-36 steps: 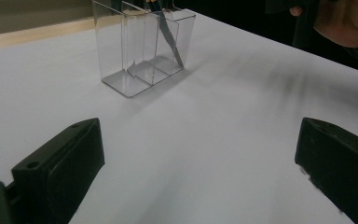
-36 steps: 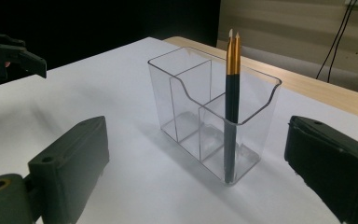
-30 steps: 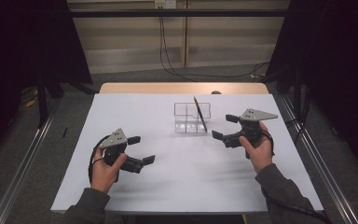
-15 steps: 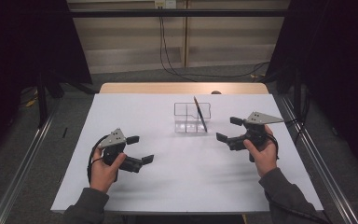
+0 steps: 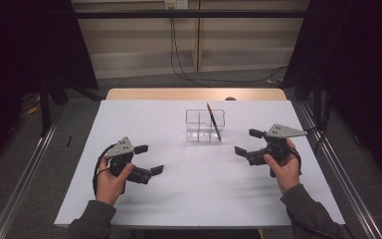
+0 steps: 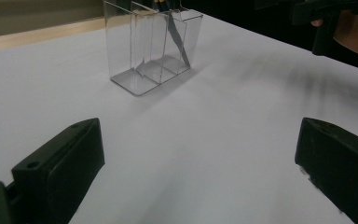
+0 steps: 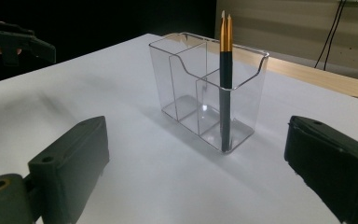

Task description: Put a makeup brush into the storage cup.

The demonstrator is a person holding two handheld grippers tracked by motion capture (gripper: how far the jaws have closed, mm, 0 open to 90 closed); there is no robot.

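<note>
A clear plastic organizer (image 5: 205, 127) with several compartments stands at the middle back of the white table (image 5: 189, 199). Two dark pens with gold tops (image 7: 225, 79) lean upright in its right end compartment (image 5: 214, 122). My left gripper (image 5: 149, 159) hovers open at the front left, jaws wide apart with nothing between them, aimed at the organizer (image 6: 154, 46). My right gripper (image 5: 247, 142) is open to the right of the organizer, also holding nothing. In the right gripper view its jaws frame the organizer (image 7: 205, 88) a short way off.
A wooden strip (image 5: 194, 94) runs along the table's far edge. Cables (image 5: 179, 55) hang down the wall behind. Metal rails (image 5: 25, 174) flank the table on the floor. The other hand's gripper (image 6: 326, 18) shows at top right in the left gripper view.
My right gripper has drawn back a little to the right and toward the person, away from the organizer. The left gripper has stayed put.
</note>
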